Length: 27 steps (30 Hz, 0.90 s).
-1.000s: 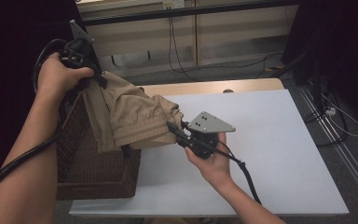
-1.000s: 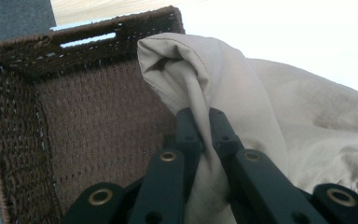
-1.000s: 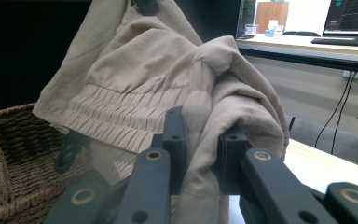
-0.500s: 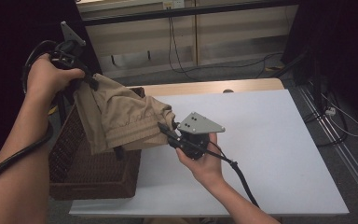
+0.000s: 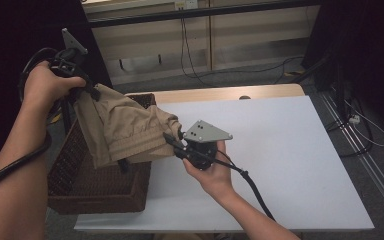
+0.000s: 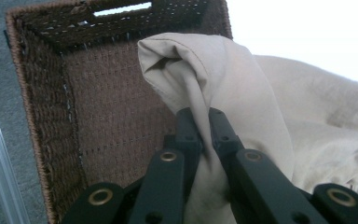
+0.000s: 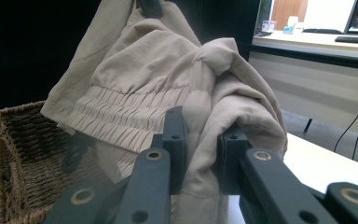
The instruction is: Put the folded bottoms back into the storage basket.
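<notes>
Beige garment (image 5: 125, 130) over half-hidden wicker basket (image 5: 80, 185)

The tan garment (image 5: 125, 131) is seen to be thin matt cloth, creased, with a gathered elastic band. The basket (image 5: 80, 187) is woven from rough dark-brown wicker. The table (image 5: 300, 165) is topped with a smooth, matt white surface, edged in pale wood. Matt black plastic jaws and brass-coloured rivets are shown on both grippers.

A white counter (image 5: 290, 165) with a pale wooden strip along its far edge stood over a grey floor (image 5: 260, 75). A dark brown wicker basket (image 5: 95, 195) sat at its near left corner, hanging over the left edge. Cables (image 5: 195, 60) trailed across the floor behind it.
</notes>
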### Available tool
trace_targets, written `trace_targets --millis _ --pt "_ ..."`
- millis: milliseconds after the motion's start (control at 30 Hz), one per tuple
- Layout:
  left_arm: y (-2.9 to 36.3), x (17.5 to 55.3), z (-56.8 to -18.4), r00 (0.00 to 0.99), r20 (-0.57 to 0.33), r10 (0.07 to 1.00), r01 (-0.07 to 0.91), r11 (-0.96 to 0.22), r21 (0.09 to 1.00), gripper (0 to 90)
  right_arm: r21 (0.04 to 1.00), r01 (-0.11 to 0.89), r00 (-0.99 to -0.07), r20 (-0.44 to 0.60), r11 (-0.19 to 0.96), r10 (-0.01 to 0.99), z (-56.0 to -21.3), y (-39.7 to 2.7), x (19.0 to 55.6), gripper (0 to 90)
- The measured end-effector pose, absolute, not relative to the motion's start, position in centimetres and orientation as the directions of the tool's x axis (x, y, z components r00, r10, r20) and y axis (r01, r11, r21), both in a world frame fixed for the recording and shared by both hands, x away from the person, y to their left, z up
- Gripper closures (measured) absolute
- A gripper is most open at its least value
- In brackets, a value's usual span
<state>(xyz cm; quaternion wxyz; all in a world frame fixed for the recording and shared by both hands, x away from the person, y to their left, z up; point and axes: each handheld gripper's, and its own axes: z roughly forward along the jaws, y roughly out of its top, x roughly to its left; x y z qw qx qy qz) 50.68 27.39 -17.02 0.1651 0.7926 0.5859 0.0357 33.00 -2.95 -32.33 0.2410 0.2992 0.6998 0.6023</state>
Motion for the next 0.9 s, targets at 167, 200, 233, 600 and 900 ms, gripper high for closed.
trace_targets --millis 167,200,233,600,900 --pt "27.7 50.9 -17.3 0.299 -0.142 0.944 0.924 -0.249 0.292 85.5 0.986 0.136 -0.706 0.03 0.093 0.708 -32.8 -2.7 33.2 77.9" --pt "27.7 51.0 -17.3 0.296 -0.138 0.945 0.924 -0.246 0.294 85.5 0.986 0.135 -0.706 0.03 0.093 0.707 -32.8 -2.7 33.3 77.9" --pt "27.7 51.0 -17.3 0.295 -0.135 0.946 0.924 -0.246 0.293 85.5 0.987 0.132 -0.706 0.028 0.092 0.707 -32.8 -2.7 33.3 77.9" --pt "28.4 50.9 -16.8 0.289 -0.12 0.95 0.929 -0.248 0.273 85.5 0.987 0.133 -0.715 0.031 0.091 0.698 -33.0 -1.7 33.4 77.8" --pt "29.4 50.7 -17.3 0.277 -0.124 0.953 0.931 -0.234 0.278 85.5 0.986 0.131 -0.722 0.026 0.099 0.691 -32.8 -0.9 33.2 77.8"
